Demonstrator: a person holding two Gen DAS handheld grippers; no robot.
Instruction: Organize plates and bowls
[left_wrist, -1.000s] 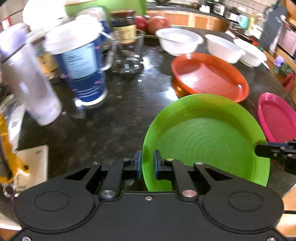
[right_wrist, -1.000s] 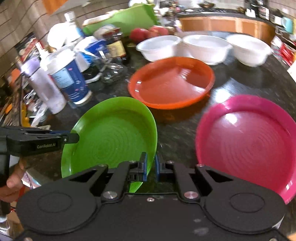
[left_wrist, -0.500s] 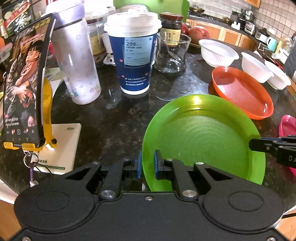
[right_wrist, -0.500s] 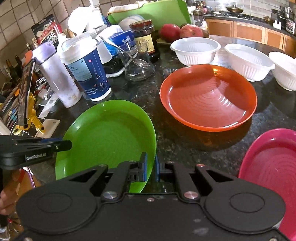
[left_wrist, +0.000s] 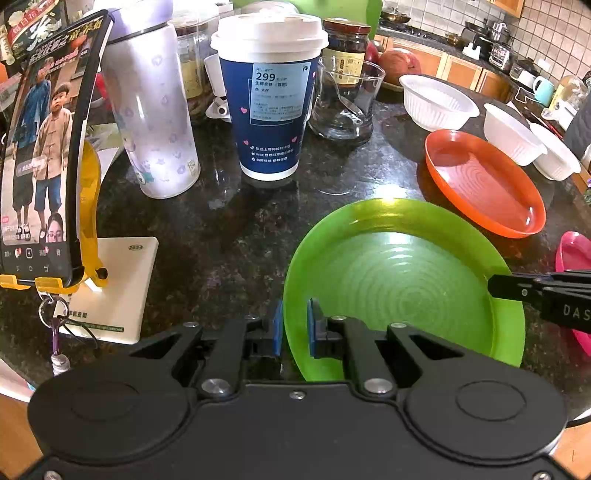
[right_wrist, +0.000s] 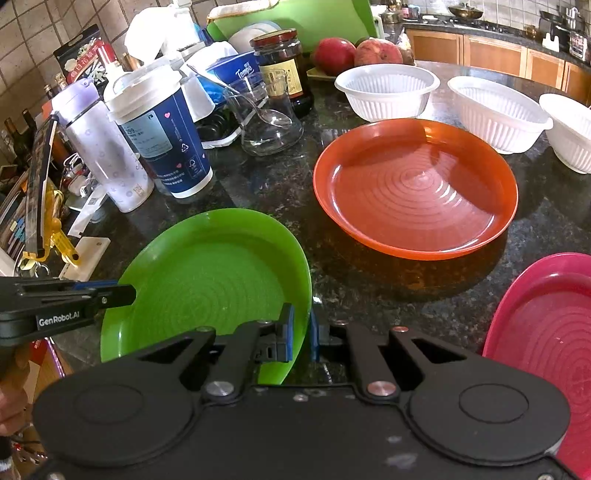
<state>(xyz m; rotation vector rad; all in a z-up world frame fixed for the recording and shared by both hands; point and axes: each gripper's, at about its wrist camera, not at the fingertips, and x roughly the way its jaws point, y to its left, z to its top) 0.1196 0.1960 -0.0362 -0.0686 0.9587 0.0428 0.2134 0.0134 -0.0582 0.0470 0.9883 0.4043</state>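
Plates lie apart on the desk (right_wrist: 369, 284), unstacked: each hand-held gripper, left (left_wrist: 295, 328) and right (right_wrist: 300, 338), pinches the green plate (right_wrist: 207, 280) beside the orange plate (right_wrist: 413, 188), bowls (right_wrist: 386, 92) behind.

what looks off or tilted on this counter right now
The green plate does not lie flat like the orange plate: the left gripper and right gripper pinch its opposite rims. Nothing looks spilled or broken.

Bright lime-green plate (left_wrist: 399, 280) with ripple rings sits right at the blue-padded black gripper (left_wrist: 295, 325), an orange plate (right_wrist: 413, 188) with the same rings ahead, a hot-pink plate (right_wrist: 546, 332) off right, ribbed white bowls (right_wrist: 386, 90) beyond.
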